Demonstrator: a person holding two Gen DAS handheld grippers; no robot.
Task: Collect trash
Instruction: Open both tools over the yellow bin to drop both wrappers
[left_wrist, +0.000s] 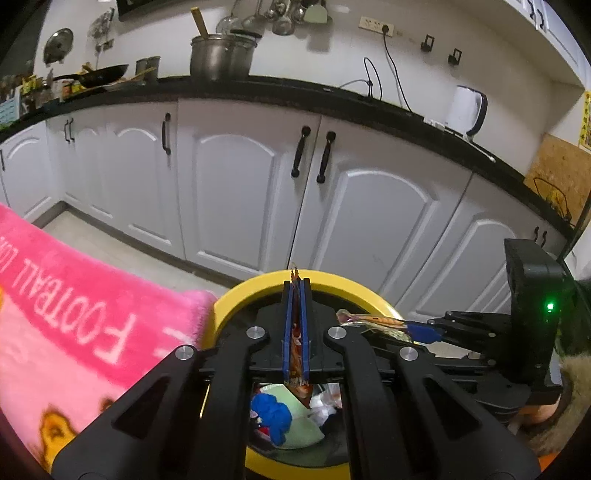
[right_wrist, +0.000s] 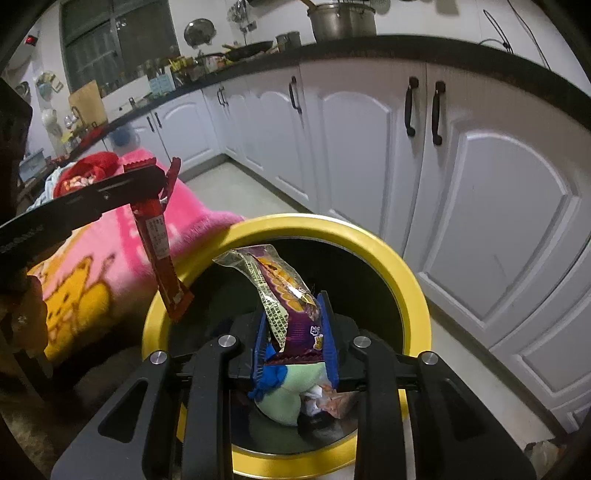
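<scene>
A yellow-rimmed trash bin (left_wrist: 236, 295) stands on the floor below both grippers. My left gripper (left_wrist: 296, 284) is shut on a thin red wrapper (left_wrist: 300, 386), which hangs down over the bin's left rim (right_wrist: 155, 314) as a long red strip (right_wrist: 159, 243). My right gripper (right_wrist: 293, 310) is shut on a crumpled purple and clear snack wrapper (right_wrist: 284, 288) over the bin's mouth. From the left wrist view it comes in from the right (left_wrist: 417, 328) with that wrapper (left_wrist: 369, 319) sticking out. Inside the bin lie a pale green item (right_wrist: 288, 391), something blue (left_wrist: 271, 413) and white scraps.
A pink blanket with yellow figures (left_wrist: 74, 314) drapes against the bin's left side. White cabinet doors (left_wrist: 236, 184) under a black counter stand close behind the bin. A white kettle (left_wrist: 465, 110) and pots sit on the counter. A fur-trimmed sleeve (left_wrist: 565, 398) shows at the right.
</scene>
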